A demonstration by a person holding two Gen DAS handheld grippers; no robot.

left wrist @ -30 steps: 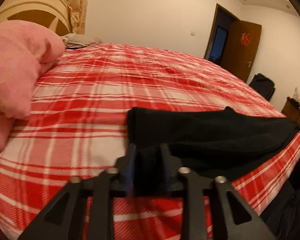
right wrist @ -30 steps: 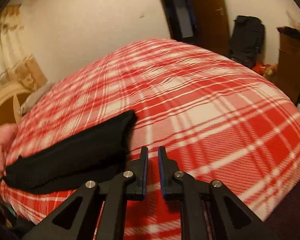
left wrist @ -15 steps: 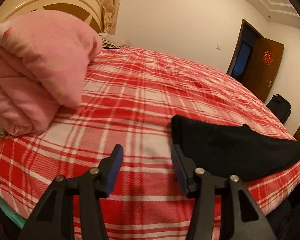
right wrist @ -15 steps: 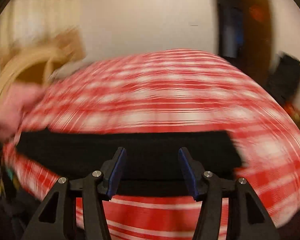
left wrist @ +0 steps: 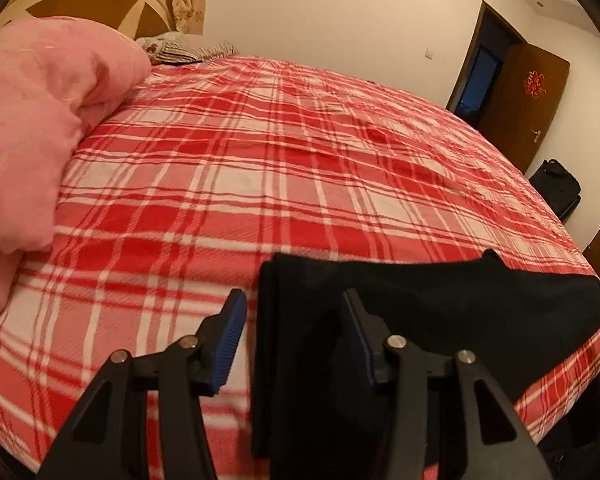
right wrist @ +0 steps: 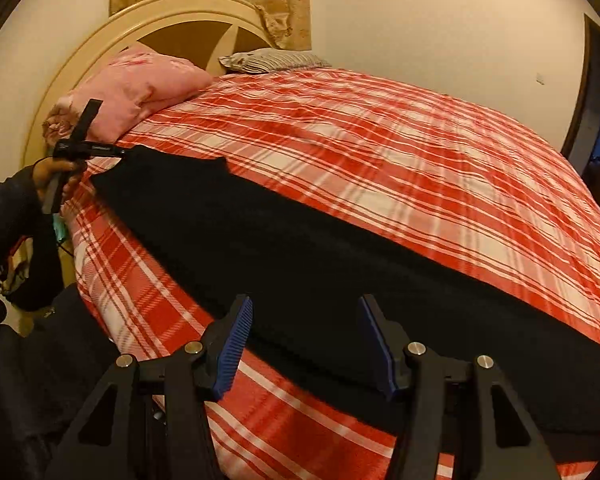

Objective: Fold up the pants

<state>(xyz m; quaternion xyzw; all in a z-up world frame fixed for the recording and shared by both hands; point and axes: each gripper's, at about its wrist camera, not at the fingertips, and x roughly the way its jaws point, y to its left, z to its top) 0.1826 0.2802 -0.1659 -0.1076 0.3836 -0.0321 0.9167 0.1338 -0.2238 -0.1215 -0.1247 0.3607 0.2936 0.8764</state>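
Black pants (left wrist: 440,312) lie as a long folded strip along the near edge of the red plaid bed (left wrist: 300,168). My left gripper (left wrist: 296,332) is open at the strip's left end; its right finger overlaps the cloth, and the cloth edge lies between the jaws. In the right wrist view the pants (right wrist: 300,248) stretch from left to lower right. My right gripper (right wrist: 306,338) is open over the strip's near edge. The left gripper shows there at the far end (right wrist: 82,148), held by a hand.
A pink folded quilt (left wrist: 32,128) lies at the head of the bed, with a striped pillow (right wrist: 272,60) and a cream headboard (right wrist: 172,20) behind. A brown door (left wrist: 524,100) and a black bag (left wrist: 556,188) stand at the far right.
Both grippers went from shut to open. The left moved off the pants' end and came back beside it. The right swung left to face along the strip.
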